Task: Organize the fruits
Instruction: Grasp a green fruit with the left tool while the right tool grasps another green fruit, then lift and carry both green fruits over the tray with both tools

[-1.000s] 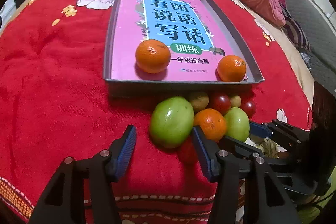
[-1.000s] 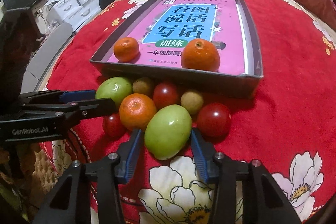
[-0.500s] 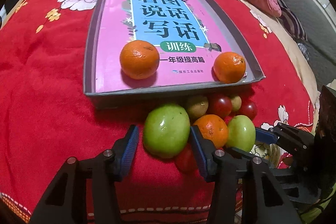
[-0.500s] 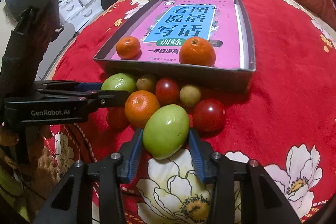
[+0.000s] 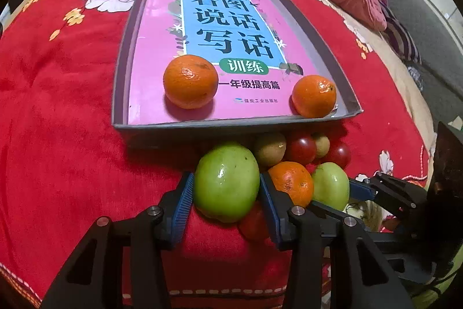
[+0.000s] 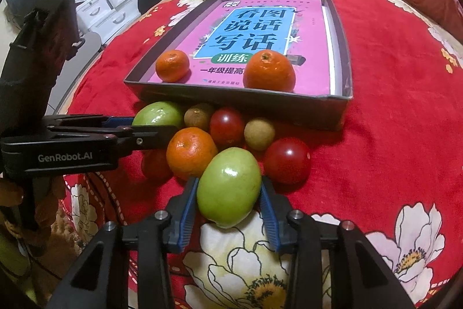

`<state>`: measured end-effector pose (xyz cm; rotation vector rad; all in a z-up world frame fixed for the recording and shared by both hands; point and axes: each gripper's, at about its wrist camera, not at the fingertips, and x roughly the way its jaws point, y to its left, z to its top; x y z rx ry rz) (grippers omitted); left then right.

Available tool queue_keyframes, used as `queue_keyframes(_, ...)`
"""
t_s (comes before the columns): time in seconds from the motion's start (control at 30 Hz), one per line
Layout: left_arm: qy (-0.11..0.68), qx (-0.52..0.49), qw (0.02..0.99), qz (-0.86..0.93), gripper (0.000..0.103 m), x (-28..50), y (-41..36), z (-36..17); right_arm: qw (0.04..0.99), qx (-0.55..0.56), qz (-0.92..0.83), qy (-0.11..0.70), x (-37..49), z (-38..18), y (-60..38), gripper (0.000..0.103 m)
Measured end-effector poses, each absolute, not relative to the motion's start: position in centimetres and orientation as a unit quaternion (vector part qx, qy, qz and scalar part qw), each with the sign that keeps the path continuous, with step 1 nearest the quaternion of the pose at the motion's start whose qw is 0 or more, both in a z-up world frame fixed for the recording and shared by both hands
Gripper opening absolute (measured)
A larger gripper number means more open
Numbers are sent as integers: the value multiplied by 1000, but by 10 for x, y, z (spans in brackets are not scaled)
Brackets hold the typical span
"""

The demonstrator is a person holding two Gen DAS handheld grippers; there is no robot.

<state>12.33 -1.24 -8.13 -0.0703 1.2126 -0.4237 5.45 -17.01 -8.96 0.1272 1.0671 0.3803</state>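
Two green fruits gripped, left gripper [image 5: 224, 203] on one [image 5: 226, 181], right gripper [image 6: 228, 206] on another [image 6: 229, 191], both by the tray's [image 5: 231, 123] near edge. I'd lift straight up, slowly, avoiding the pile.

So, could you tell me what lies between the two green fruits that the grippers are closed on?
A loose orange sits between the left green fruit and the right green fruit, touching the right one; the right wrist view shows it best.
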Motion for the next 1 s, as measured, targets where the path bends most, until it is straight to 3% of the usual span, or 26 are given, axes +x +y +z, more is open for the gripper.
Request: queue_keyframes(1.0, 523, -64, 828, -189, 46, 99, 15, -27, 866, 91, 165, 463, 47, -47, -193, 41)
